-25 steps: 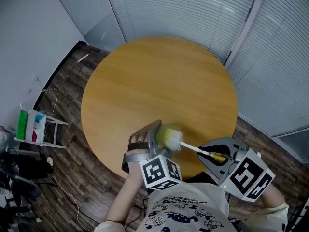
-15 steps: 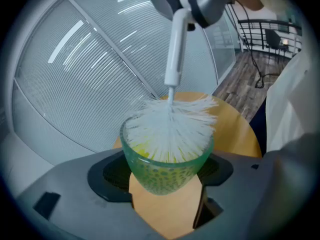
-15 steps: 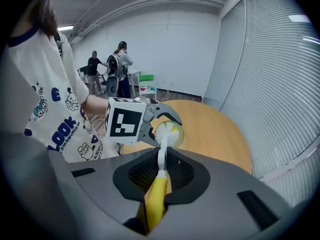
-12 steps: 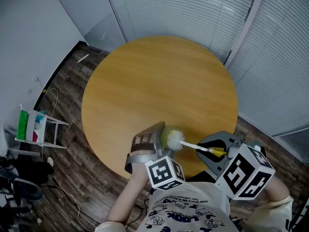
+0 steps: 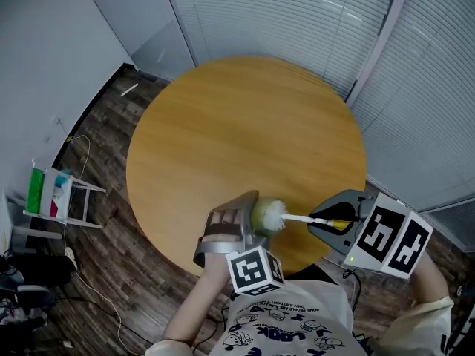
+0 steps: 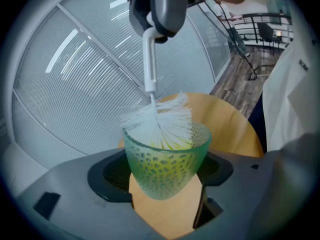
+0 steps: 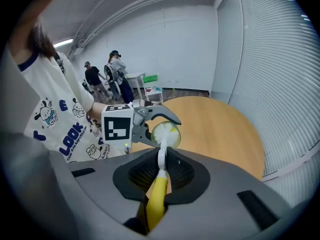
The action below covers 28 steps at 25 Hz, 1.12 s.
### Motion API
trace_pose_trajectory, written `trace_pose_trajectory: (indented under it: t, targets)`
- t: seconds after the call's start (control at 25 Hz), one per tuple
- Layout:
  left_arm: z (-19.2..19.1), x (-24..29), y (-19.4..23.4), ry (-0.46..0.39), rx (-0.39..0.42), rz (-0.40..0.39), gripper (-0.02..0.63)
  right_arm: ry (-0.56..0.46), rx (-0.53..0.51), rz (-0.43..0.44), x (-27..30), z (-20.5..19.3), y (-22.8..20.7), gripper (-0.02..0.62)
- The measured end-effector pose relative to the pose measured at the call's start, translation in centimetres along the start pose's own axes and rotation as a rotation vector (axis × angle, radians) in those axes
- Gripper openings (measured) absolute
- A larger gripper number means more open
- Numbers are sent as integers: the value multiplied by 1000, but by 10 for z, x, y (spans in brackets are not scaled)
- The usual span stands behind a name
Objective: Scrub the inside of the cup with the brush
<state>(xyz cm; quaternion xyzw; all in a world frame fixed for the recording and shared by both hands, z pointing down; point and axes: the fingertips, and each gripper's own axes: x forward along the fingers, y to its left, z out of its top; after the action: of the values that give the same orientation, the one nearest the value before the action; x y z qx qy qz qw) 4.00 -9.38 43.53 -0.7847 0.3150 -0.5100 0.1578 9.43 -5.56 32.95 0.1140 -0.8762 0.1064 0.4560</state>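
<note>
While the cup (image 6: 165, 164) is clamped by the left gripper (image 5: 249, 217) over the table's (image 5: 245, 124) near edge, its mouth is turned toward the right gripper (image 7: 159, 181), in which the brush (image 5: 293, 218) is gripped, bristles seated at the rim along the cup's axis.

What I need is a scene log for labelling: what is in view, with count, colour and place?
cup: one, clear green, held by the left gripper over the near edge of the table
brush: one, white bristles, yellow handle, head in the cup's mouth
table: one, round, light wood, centre
blinds: white, behind the table
floor: dark planks, around the table
rack: one, white, on the floor at left
people: two, too small for colour, far off in the right gripper view
left gripper: one, grey, shut on the cup
right gripper: one, grey, shut on the brush handle
shirt: one, white with cartoon print, on the person
</note>
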Motion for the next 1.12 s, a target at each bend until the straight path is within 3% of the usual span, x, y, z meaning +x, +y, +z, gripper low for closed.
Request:
trace_pose_trajectory:
  t: [0.72, 1.12]
  targets:
    - [7, -15, 1, -102, 37, 9, 382, -183, 338, 215, -4, -20, -14, 46]
    - [14, -21, 14, -137, -19, 31, 382, -258, 420, 257, -9, -23, -19, 46]
